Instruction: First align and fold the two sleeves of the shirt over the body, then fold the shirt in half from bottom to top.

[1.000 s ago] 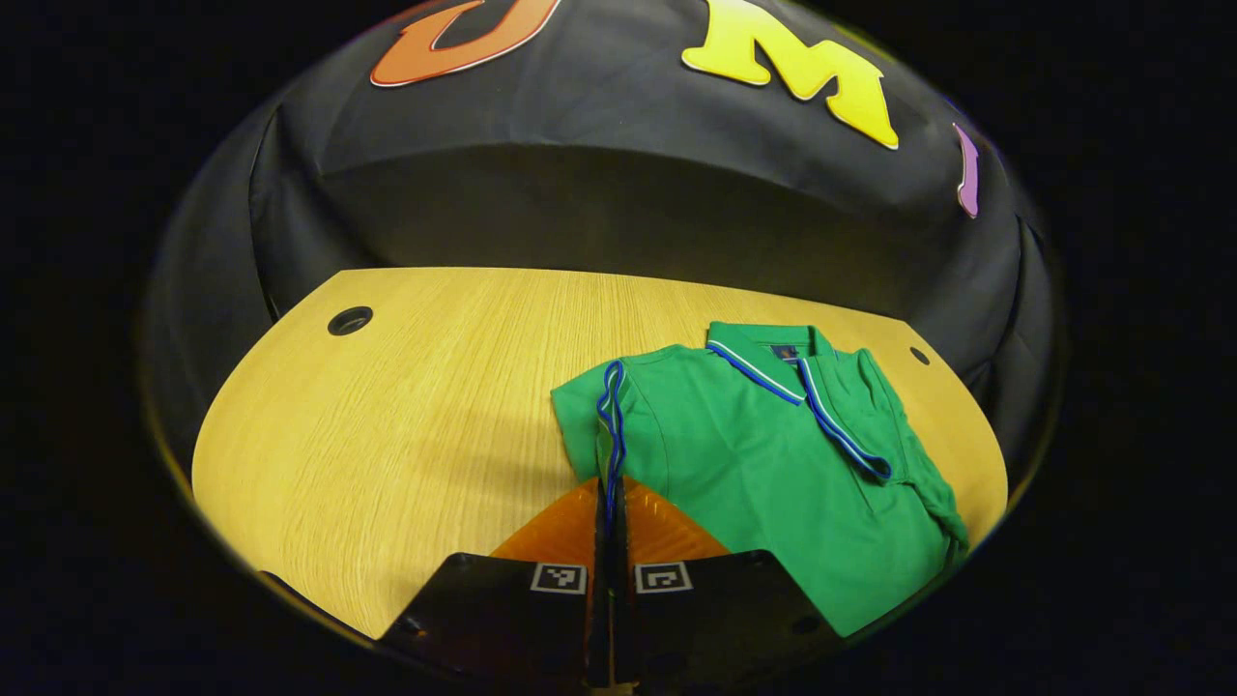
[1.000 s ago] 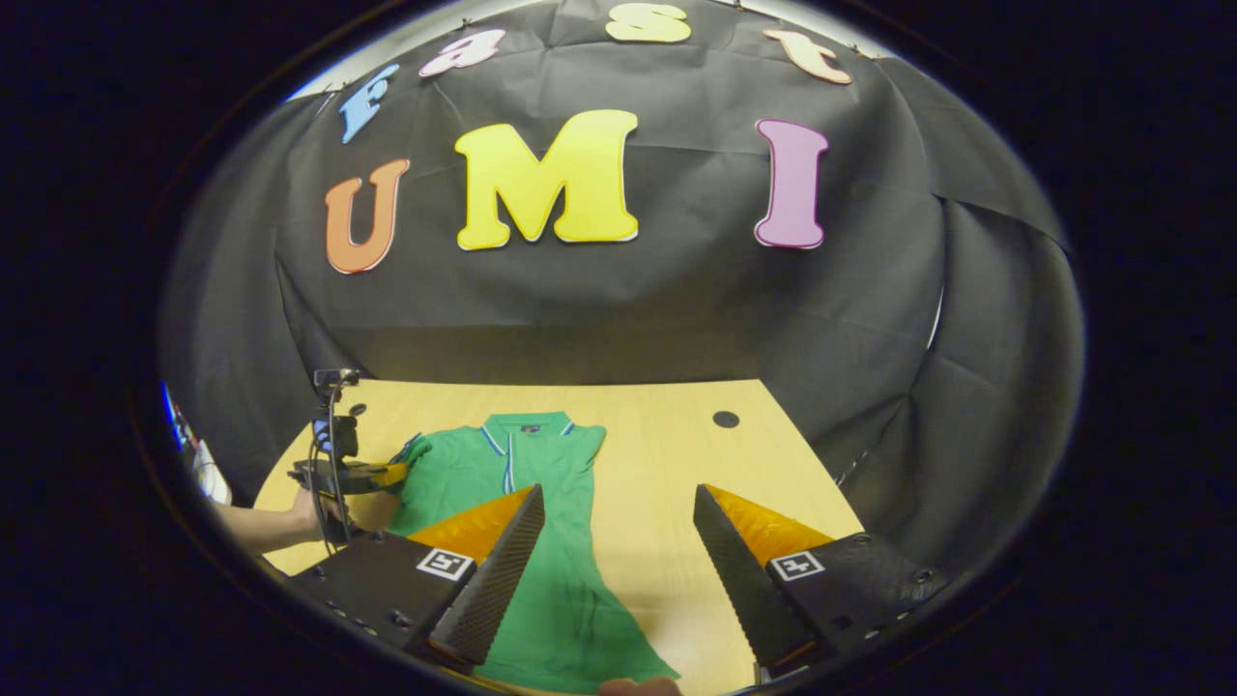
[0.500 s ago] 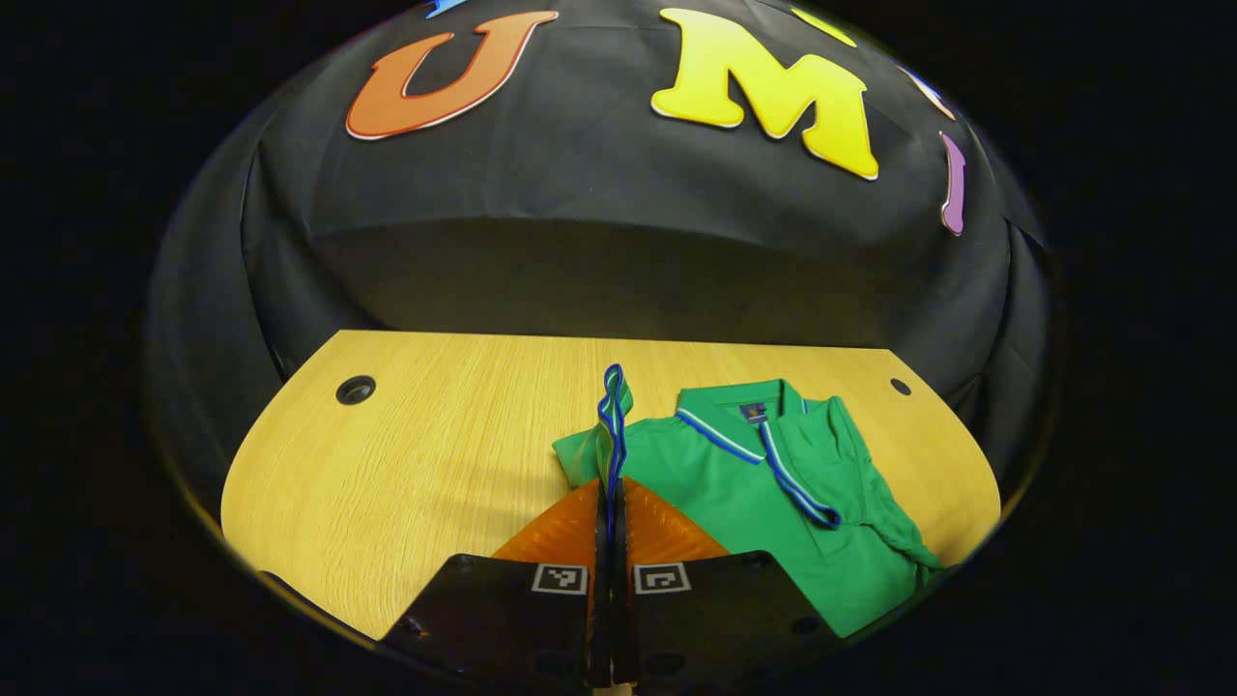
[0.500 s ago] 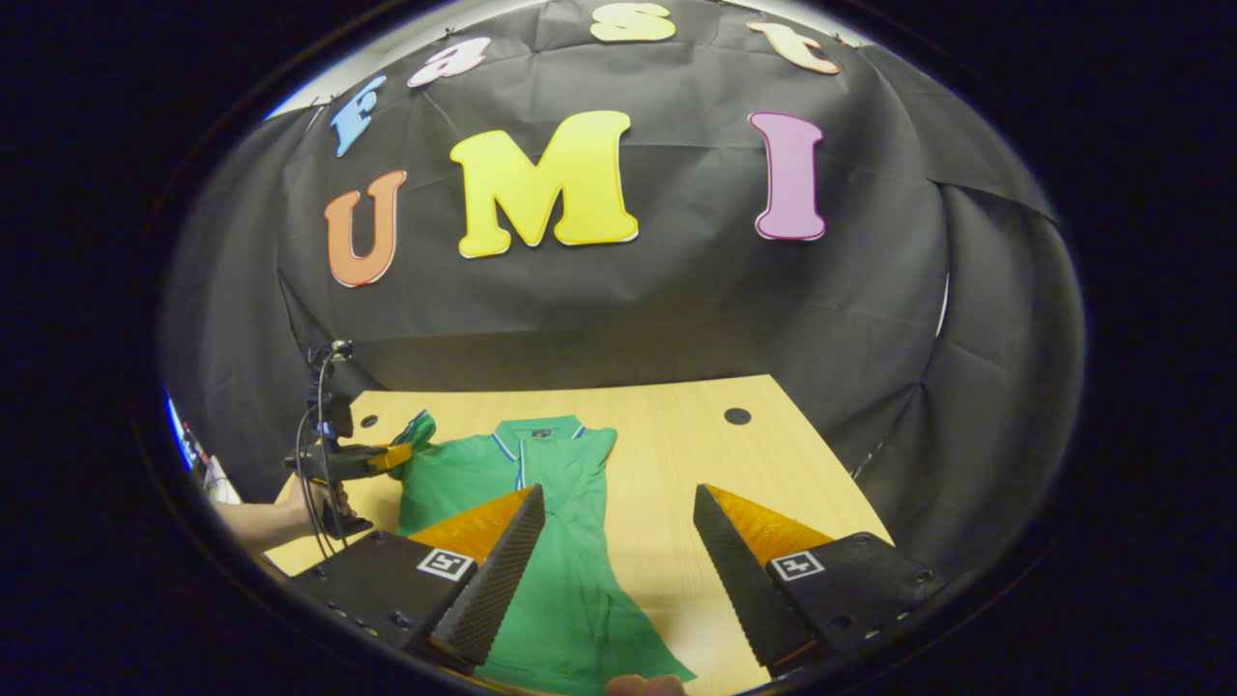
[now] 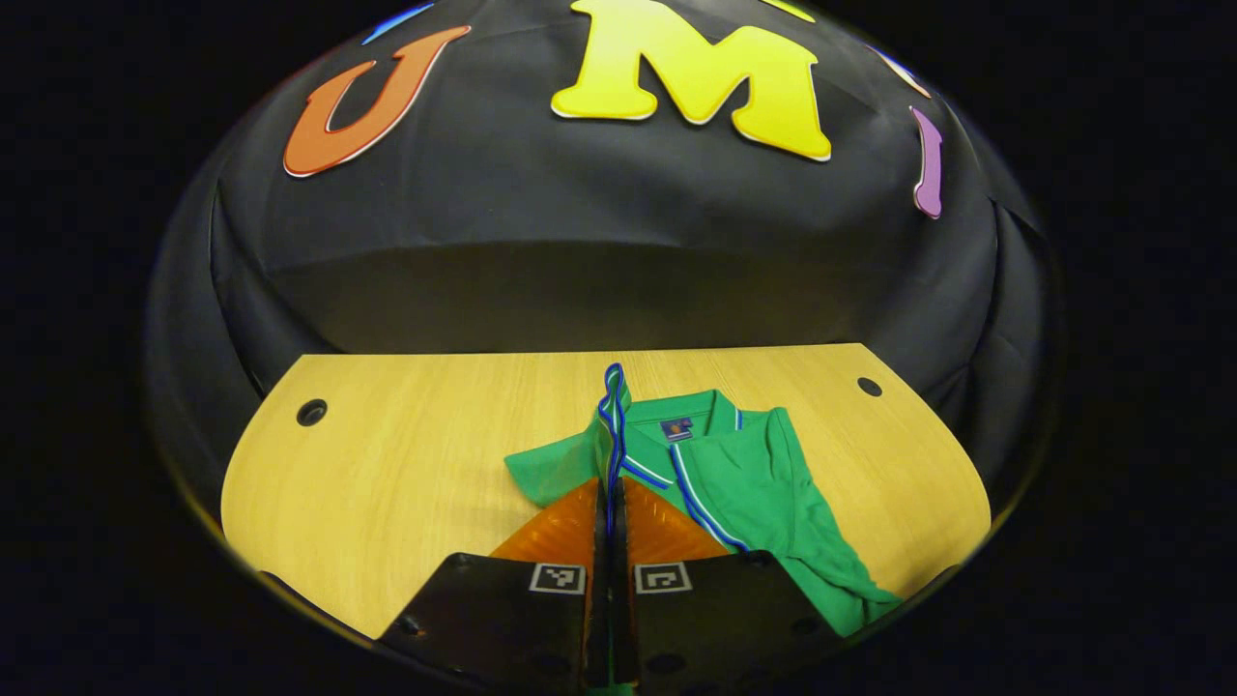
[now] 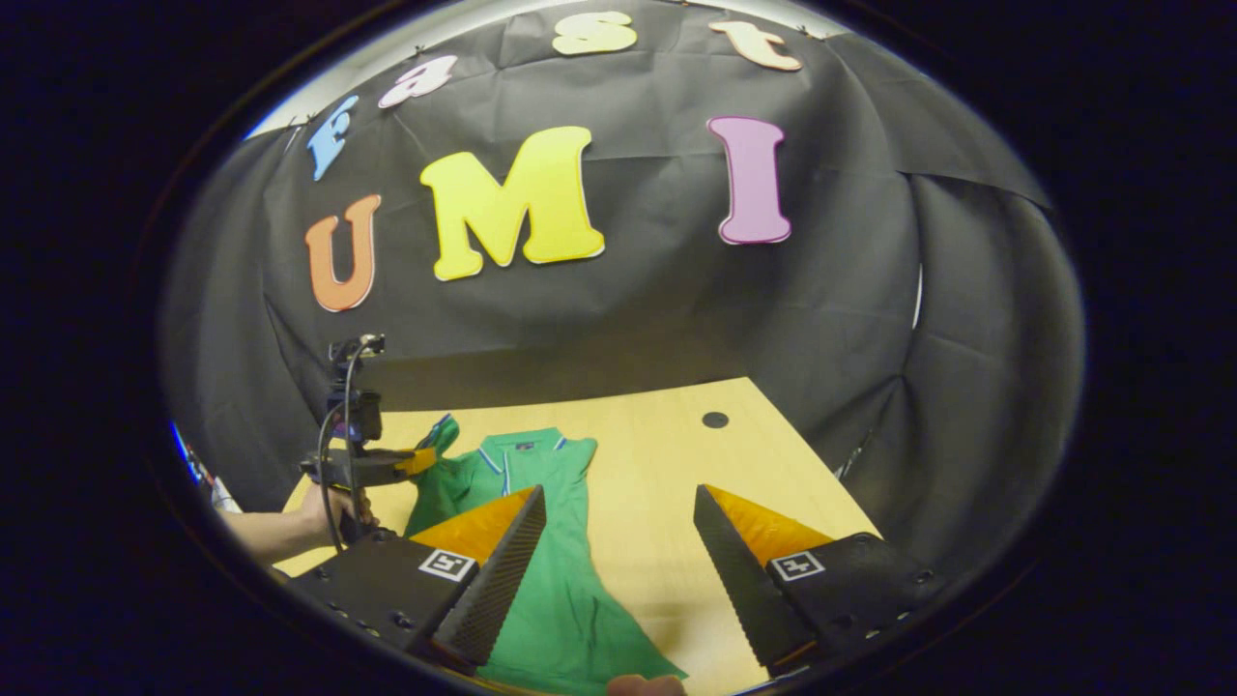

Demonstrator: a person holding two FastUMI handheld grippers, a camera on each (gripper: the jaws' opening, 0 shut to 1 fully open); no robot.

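- Lying on a light wood-grain table (image 5: 406,454), a green polo shirt (image 5: 763,483) sits toward the far middle, collar toward the booth's black cloth wall (image 5: 580,242).
- left gripper (image 5: 611,498): fingers pressed together on the shirt's left sleeve (image 5: 613,406), pinching the blue-and-white trimmed cuff, which stands up on edge above the fingertips; rest of sleeve drapes down to the shoulder.
- In the right gripper view that same gripper (image 6: 425,462) is at the shirt's (image 6: 551,580) near-left shoulder, held by a hand (image 6: 324,507) with a bare forearm; cable and small camera mount rise above it.
- right gripper (image 6: 618,570): fingers spread wide apart, nothing between them, hovering over the lower part of the shirt and bare table (image 6: 667,483).
- Other sleeve already lies folded over the body (image 5: 773,464), blue trim running diagonally.
- Table has two round dark cable holes: one far-left (image 5: 311,412), one far-right (image 5: 869,387). Nothing blocks the shirt.
- No containers seen.
- Shirt fabric is soft knit, some wrinkles at lower right edge; collar striped blue-white, small dark label (image 5: 676,428) inside neck.
- Finger pads (image 6: 493,580) are ridged, wedge-shaped.
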